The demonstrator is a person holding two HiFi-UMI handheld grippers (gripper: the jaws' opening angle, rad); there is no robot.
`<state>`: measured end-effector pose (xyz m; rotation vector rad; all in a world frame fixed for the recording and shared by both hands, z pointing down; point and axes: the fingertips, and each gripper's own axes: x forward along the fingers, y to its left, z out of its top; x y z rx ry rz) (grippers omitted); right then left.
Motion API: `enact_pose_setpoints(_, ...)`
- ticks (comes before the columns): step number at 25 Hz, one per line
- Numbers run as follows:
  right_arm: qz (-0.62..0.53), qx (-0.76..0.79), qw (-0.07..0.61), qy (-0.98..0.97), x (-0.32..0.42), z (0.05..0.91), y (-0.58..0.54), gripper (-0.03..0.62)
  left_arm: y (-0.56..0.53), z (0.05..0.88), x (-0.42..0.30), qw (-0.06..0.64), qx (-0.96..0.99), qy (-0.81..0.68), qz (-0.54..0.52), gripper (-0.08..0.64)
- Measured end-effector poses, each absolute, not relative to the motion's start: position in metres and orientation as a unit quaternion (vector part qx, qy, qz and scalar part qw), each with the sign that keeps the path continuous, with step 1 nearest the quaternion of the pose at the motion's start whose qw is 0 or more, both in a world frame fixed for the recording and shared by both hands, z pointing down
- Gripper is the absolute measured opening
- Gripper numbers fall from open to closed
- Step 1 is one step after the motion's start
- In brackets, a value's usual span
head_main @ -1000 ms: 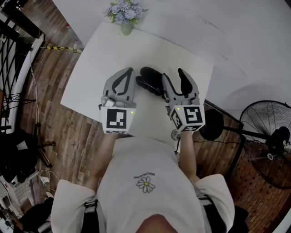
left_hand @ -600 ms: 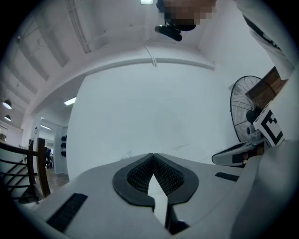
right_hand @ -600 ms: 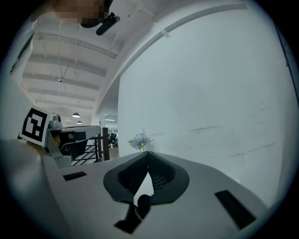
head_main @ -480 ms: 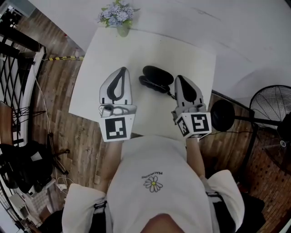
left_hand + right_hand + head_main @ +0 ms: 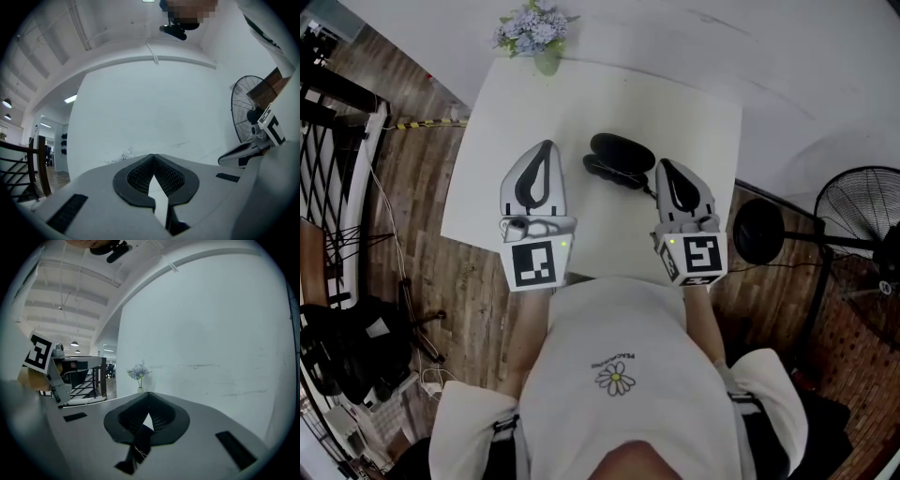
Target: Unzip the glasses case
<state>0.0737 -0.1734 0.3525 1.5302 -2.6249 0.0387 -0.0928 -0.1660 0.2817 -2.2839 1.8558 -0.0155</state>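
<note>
While the black glasses case (image 5: 619,157) lies on the white table (image 5: 698,103) in the upper middle of the head view, we hold our right gripper (image 5: 662,165) just at its lower right end, jaws pressed together on a dark pull tab (image 5: 140,444) that hangs between them. Our left gripper (image 5: 546,146) sits left of the case, apart from it, jaws closed on nothing. A vase of flowers (image 5: 534,36) stands at the table's upper left corner.
</note>
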Motion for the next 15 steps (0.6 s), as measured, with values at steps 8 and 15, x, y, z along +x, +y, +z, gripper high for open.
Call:
enact_pose_setpoints(8,0.017,0.508,0.067,-0.858,0.080,0.359,-0.173,0.008,-0.165,0.289,-0.094,0.091,-0.770,0.631,-0.012,0.012)
enact_pose_setpoints(15,0.024,0.497,0.080,-0.863,0.077,0.367,-0.174,0.008,-0.167,0.295,-0.100,0.085,-0.767,0.636,-0.019,0.012)
